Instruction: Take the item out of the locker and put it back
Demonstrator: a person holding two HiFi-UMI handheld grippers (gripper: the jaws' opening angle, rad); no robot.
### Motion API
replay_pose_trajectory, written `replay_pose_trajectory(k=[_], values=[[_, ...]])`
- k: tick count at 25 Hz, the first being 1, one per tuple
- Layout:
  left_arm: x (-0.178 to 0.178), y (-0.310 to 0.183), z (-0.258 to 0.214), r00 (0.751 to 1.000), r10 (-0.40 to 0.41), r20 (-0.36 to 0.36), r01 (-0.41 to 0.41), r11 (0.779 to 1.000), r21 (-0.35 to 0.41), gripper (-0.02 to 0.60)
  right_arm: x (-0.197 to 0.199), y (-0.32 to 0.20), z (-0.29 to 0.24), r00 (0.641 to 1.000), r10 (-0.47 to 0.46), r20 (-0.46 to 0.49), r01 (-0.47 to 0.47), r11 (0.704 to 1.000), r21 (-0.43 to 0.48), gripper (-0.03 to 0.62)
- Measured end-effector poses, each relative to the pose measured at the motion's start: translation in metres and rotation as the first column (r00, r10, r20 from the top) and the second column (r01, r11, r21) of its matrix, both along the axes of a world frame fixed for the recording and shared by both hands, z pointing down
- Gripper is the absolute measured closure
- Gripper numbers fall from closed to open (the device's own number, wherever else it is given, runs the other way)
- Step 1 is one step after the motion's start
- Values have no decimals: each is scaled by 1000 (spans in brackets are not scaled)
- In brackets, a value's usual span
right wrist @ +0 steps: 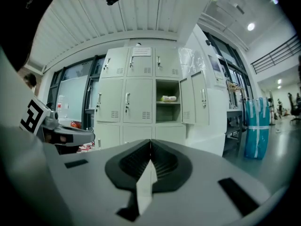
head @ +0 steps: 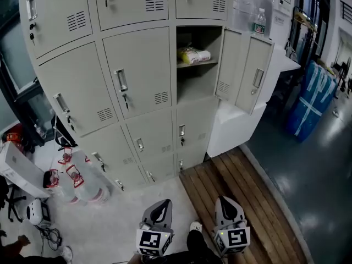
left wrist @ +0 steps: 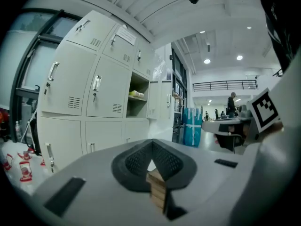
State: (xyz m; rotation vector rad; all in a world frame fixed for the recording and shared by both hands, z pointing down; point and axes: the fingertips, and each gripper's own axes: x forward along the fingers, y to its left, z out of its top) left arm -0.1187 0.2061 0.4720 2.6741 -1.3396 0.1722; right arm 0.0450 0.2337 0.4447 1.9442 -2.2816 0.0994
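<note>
The item, a yellow and white packet (head: 193,55), lies on the shelf of the open locker compartment (head: 198,87), whose door (head: 245,70) swings out to the right. The packet (right wrist: 168,98) shows small and far off in the right gripper view, and also in the left gripper view, packet (left wrist: 136,94). My left gripper (head: 160,207) and right gripper (head: 227,202) hang low at the bottom of the head view, far from the locker. Both point toward it, both are shut, and neither holds anything. In their own views the left gripper (left wrist: 151,143) and right gripper (right wrist: 150,143) show jaws meeting at the tips.
Packs of water bottles (head: 82,180) lie on the floor at the left by the lower lockers. A strip of wooden planks (head: 236,175) runs toward the locker base. A blue wrapped bundle (head: 311,100) stands at the right. A bottle (head: 259,22) stands above the open door.
</note>
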Motion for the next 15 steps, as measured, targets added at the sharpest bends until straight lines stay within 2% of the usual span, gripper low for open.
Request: replay_pose_trajectory(k=[3,6,15], values=[[21,-29,-2,1000,-18,19,17,1000,14,577,17,-35,2,999,-33,4,33,999,-1,591],[37,-60,-8,998,-56,5,56,998,35,578,31,-68,-3,997,-71,-3,71,997,5,591],[98,-130,-9,995,-102,2,102,994,27,577,82,-141,2,993,-119,3,119,993,-15,591]])
